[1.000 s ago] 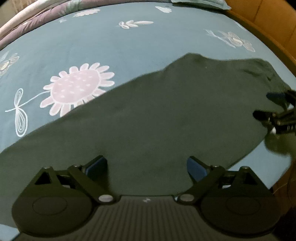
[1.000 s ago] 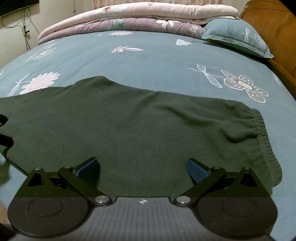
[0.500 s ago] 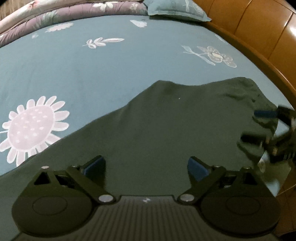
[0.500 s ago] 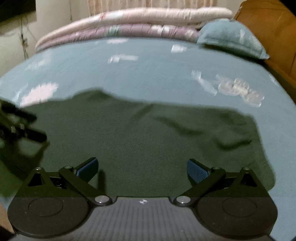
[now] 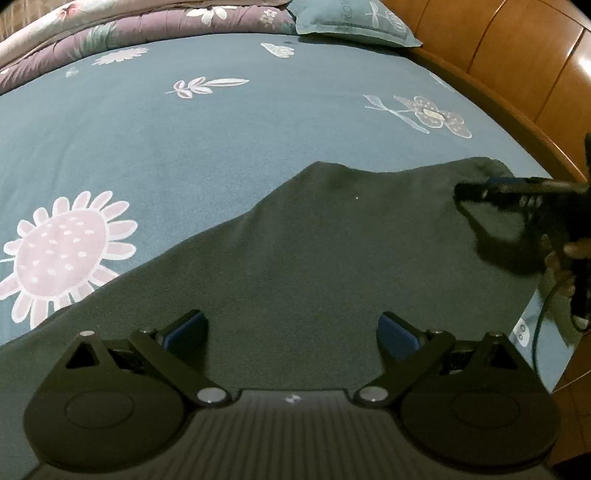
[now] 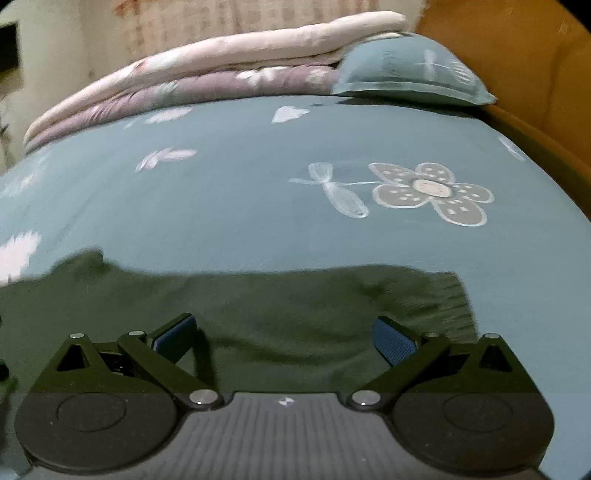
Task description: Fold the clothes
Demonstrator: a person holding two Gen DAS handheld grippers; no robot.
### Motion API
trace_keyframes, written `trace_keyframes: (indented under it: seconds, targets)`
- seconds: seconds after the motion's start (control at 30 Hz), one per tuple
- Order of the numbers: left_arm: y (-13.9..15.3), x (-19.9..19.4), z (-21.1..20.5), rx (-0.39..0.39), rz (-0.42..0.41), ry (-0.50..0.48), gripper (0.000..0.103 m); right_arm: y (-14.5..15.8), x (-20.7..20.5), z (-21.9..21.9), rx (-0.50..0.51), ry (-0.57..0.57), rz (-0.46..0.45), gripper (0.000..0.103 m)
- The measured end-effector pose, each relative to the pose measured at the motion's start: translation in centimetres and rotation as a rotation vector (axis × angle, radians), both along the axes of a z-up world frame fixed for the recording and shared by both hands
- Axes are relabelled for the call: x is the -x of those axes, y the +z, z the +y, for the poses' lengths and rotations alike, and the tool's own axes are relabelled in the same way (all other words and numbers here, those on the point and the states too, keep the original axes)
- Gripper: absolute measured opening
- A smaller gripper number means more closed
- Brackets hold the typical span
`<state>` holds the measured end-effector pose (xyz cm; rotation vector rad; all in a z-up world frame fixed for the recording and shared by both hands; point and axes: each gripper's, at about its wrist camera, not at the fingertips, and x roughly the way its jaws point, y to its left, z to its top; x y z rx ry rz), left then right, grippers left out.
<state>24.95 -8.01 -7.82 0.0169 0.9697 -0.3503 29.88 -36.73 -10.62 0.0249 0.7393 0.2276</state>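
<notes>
Dark green garment [image 5: 332, 266] lies flat on the bedsheet [image 5: 221, 140]. Left gripper [image 5: 291, 332] and right gripper [image 6: 282, 338], both released, hover above it; pillow [image 6: 406, 74] at 1 o'clock.

The left wrist camera sits low and close above the dark green garment [image 5: 314, 258], looking across the bed [image 5: 221, 129] toward the pillow [image 5: 351, 22] and wooden headboard [image 5: 517, 55]. The right wrist camera hangs nearer the sheet, facing the folded quilts [image 6: 207, 74]. Both views share the garment, pillow and grey flower print [image 6: 432, 192].
</notes>
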Motion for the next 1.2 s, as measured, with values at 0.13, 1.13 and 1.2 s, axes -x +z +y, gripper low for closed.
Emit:
trace_keyframes:
  seconds: [0.13,1.13,1.2]
  targets:
    - [-0.1,0.0,-0.2,-0.005,-0.001,0.002,0.102,1.1,0.5,1.4,-0.076,0.121,-0.002,0.103]
    - [-0.5,2.6,-0.6,-0.156,0.022,-0.047,0.102,-1.9,4.7,4.8,0.105,0.186,0.054,0.103]
    - [-0.6,2.9,0.0,-0.131,0.003,-0.039,0.102,-1.9,4.6,5.0,0.115,0.180,0.053,0.103]
